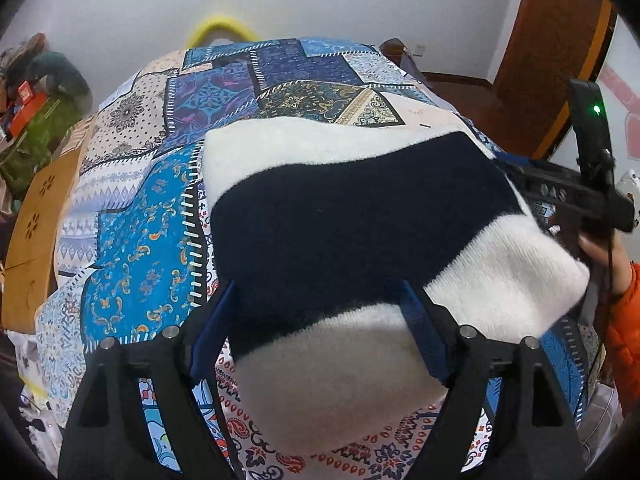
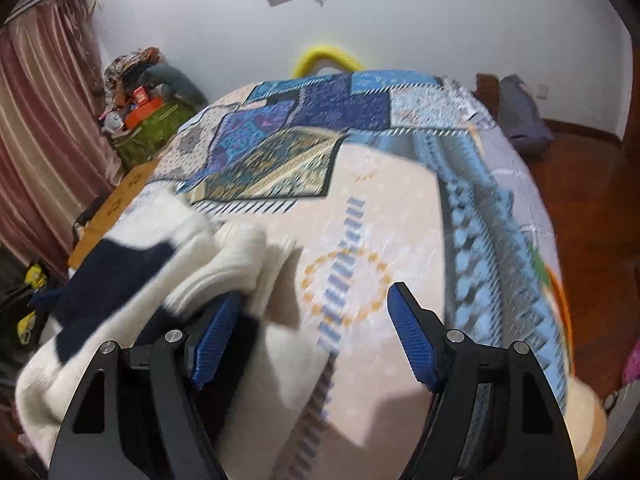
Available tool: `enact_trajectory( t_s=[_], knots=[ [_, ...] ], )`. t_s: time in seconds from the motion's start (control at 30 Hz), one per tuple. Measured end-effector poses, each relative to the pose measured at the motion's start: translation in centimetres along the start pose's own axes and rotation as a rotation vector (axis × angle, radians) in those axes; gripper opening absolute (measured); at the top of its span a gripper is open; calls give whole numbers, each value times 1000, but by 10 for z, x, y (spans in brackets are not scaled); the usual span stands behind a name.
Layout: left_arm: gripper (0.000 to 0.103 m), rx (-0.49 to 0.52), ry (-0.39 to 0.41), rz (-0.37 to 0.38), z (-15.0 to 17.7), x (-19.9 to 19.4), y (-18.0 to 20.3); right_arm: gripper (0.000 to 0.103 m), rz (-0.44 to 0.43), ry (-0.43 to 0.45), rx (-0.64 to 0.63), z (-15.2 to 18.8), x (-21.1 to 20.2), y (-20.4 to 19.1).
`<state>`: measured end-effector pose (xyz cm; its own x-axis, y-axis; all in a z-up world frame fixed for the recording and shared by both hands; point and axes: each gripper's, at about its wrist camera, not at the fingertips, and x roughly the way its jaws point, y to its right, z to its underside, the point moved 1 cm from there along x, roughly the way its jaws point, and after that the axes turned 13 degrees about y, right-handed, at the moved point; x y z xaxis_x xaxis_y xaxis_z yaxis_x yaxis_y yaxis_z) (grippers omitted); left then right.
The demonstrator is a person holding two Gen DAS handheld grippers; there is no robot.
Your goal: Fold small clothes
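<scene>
A small white knit garment with a wide navy band (image 1: 352,216) lies folded on the patchwork bedspread (image 1: 136,216). My left gripper (image 1: 316,284) stands open over its near part, the blue pads (image 1: 424,332) on either side of the cloth and not pressing it. In the right wrist view the same garment (image 2: 120,280) is bunched at the left, against the left pad. My right gripper (image 2: 316,292) is open above bare cream bedspread (image 2: 380,208). That view is blurred. A hand in an orange sleeve (image 1: 624,320) holds the right gripper's body (image 1: 580,192) beside the garment's right edge.
A cardboard box (image 1: 36,216) leans at the bed's left side. A yellow tube (image 1: 222,28) shows past the far end. Clutter (image 2: 148,112) and a pink curtain (image 2: 40,140) stand at the left, and a grey cloth (image 2: 520,116) and wooden floor (image 2: 592,200) at the right.
</scene>
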<state>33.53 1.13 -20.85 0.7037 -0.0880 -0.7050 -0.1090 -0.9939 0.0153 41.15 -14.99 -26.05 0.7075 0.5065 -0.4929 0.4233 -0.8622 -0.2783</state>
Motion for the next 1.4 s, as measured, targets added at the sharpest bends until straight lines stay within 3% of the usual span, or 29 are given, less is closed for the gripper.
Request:
enact_trajectory(
  t_s=[0.1,0.23,0.33,0.4,0.63,0.77,1.0,1.13,1.3,1.4],
  knots=[
    [84,0,0,5,-1,2,3,72,86,56,6,-13,-18,7],
    [85,17,21,-8,0,1,7,75,10,68,41,-25,-50,0],
    [84,-30,30,7,0,-4,0,85,-42,56,-18,-27,-74,-26],
    [84,-67,32,23,-1,-12,-6,85,-89,63,-32,-26,-88,-46],
    [84,-93,71,-15,5,-52,-33,85,-126,-24,-100,1,-77,-97],
    [85,-112,73,-46,10,-65,-56,85,-95,-98,-48,20,-61,-92],
    [85,-140,50,-39,17,-65,-77,85,-43,-139,-32,41,-73,-75],
    [85,-115,78,-14,5,-65,-73,85,-46,-85,-116,18,-89,-94],
    [84,-50,139,34,-16,-59,-57,85,-142,-2,-186,-16,-85,-125],
    [76,-11,147,75,-22,-45,-44,73,-165,0,-214,-20,-66,-137]
  ],
)
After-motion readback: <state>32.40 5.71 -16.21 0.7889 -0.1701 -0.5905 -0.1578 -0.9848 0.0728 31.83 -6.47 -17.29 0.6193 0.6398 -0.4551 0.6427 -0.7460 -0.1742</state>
